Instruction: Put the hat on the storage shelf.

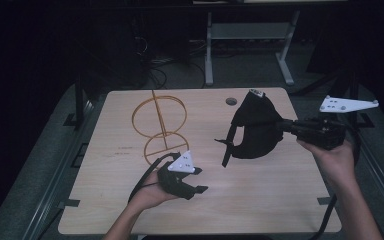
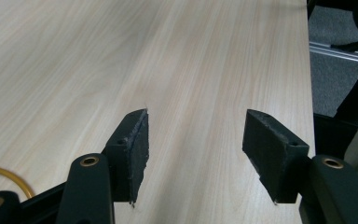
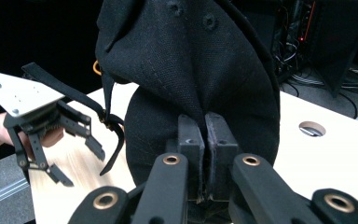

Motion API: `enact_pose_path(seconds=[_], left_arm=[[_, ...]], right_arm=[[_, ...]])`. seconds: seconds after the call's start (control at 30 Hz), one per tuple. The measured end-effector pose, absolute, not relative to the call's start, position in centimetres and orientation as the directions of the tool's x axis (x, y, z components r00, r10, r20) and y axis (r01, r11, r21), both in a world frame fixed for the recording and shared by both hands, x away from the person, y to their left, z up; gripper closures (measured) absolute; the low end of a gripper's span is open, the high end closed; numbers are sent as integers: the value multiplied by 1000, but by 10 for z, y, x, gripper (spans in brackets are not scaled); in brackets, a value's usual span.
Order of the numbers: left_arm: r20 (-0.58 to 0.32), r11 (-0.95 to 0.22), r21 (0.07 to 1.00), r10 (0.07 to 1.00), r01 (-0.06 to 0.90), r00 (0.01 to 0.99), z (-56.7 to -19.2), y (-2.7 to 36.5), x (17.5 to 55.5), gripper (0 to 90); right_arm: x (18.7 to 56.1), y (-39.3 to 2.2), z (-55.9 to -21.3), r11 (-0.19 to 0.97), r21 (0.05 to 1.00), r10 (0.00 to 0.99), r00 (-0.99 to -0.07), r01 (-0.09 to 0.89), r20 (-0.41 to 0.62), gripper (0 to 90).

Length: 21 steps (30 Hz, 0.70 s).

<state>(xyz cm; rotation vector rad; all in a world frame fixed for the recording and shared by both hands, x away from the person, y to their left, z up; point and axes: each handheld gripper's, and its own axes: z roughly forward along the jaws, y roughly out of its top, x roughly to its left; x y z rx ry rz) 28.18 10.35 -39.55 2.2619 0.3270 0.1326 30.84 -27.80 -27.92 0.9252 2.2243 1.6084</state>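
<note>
The right gripper's fingers (image 3: 206, 140) pinch a fold of the black cap (image 1: 258, 131), held up over the table (image 1: 280, 200). The left gripper's fingers (image 2: 137, 149) stand spread, empty. The cap looks soft, light and floppy; its stiffer brim or strap (image 1: 226, 150) would likely give a firmer hold.

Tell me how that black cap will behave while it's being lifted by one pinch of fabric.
The black cap probably stays floppy: its cloth folds and sags where the right gripper pinches it. It seems light, since one small pinch holds it up. The loose strap dangles and may swing or snag on the gold wire stand.
</note>
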Motion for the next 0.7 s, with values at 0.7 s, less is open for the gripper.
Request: enact_pose_path(seconds=[0.7], left_arm=[[11,-660,729,278,183,961,-406,103,279,366]], right_arm=[[336,-234,-242,221,925,561,-816,308,137,865]])
